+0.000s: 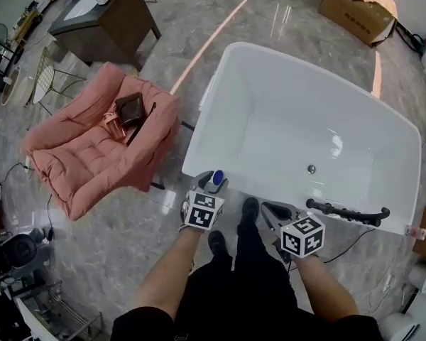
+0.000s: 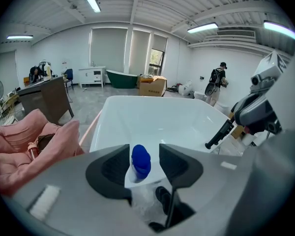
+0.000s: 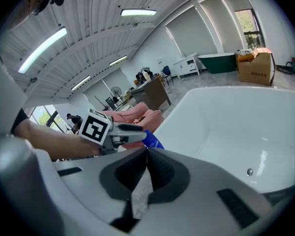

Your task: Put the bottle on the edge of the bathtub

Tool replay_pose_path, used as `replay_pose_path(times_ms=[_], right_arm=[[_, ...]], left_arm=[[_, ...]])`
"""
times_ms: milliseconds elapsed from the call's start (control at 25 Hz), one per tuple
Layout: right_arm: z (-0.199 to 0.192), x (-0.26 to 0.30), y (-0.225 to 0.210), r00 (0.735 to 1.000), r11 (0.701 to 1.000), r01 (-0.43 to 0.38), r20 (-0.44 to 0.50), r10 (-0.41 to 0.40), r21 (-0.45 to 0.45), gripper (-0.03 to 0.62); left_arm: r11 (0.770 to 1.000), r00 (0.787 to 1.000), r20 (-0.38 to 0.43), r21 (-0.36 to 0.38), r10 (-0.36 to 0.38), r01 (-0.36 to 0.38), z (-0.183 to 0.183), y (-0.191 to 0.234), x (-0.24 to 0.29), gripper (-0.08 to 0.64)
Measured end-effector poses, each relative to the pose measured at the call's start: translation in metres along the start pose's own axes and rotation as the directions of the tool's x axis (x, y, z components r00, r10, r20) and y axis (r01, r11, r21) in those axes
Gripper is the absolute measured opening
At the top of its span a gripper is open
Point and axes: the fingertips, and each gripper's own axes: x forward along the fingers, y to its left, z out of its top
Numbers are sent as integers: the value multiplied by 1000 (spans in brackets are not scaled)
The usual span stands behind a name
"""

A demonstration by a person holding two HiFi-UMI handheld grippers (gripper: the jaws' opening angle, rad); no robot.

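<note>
The bottle [image 1: 216, 180], clear-bodied with a blue cap, is held upright at the near edge of the bathtub [image 1: 270, 119], close to its near left corner. Whether its base touches the rim cannot be told. It is clasped between the two jaws of the left gripper [image 2: 144, 151], which press on its body from either side, with the cap standing above them. The right gripper [image 3: 146, 150] is held just to the right of the left one, before the same near edge. Its jaws are closed together with nothing between them. A black bar [image 1: 348, 213] is seen lying along the near edge toward the right corner. On the floor to the left of the bathtub, a pink cushion seat [image 1: 92, 151] is placed, and a brown bag [image 1: 131, 109] rests on it. A cardboard box [image 1: 356, 6] is set well beyond the far edge.
</note>
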Motion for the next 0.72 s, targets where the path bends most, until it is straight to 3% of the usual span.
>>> replay_pose_path(times_ms=[440,720], right_arm=[[25,-8,58,998,997,-10,59,15,-80,12],[11,-16,97,996,995,17,88,-8,-98,12]], left_arm=[[997,988,138,-56,68,-61,24,21,-93,187],[997,984,165,-43,69,-63,5,30,-143,186]])
